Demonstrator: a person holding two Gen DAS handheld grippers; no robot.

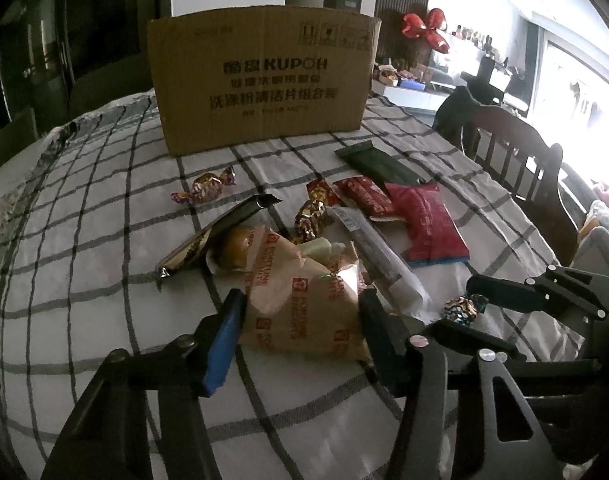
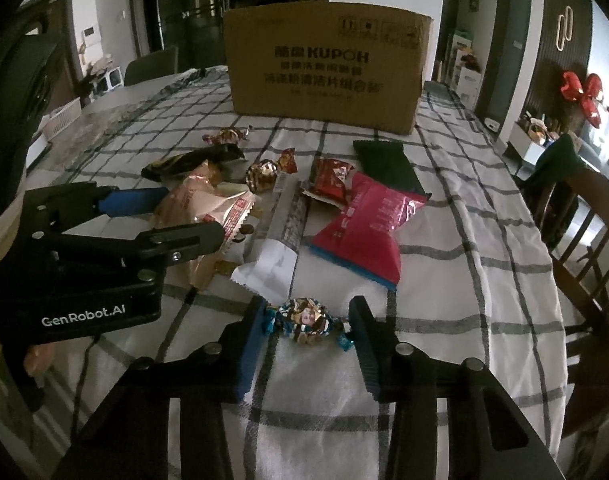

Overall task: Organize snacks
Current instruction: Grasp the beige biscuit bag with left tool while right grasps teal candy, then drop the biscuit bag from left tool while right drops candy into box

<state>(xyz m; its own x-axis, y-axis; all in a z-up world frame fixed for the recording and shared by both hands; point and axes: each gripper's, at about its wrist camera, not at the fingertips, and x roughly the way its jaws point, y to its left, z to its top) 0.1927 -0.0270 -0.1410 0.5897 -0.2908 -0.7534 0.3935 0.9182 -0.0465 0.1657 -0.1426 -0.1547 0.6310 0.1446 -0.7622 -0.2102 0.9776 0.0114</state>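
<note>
- On the checked tablecloth [image 1: 104,208], in the left wrist view, the left gripper [image 1: 300,320] brackets a tan biscuit packet [image 1: 300,304]; both pads touch its sides, pinching it.
- The packet covers part of a bun [image 1: 236,246] and a long grey wrapper [image 1: 380,264].
- The cardboard box [image 1: 260,80] stands well behind; its inside is hidden.
- Bare cloth lies to the left.
- In the right wrist view, the right gripper [image 2: 308,320] flanks a blue foil candy [image 2: 308,320]; its pads meet the twisted ends, and whether they press I cannot tell.
- The red pouch [image 2: 368,228] lies just beyond, and open cloth runs right to the table edge by a wooden chair [image 2: 584,248].
</note>
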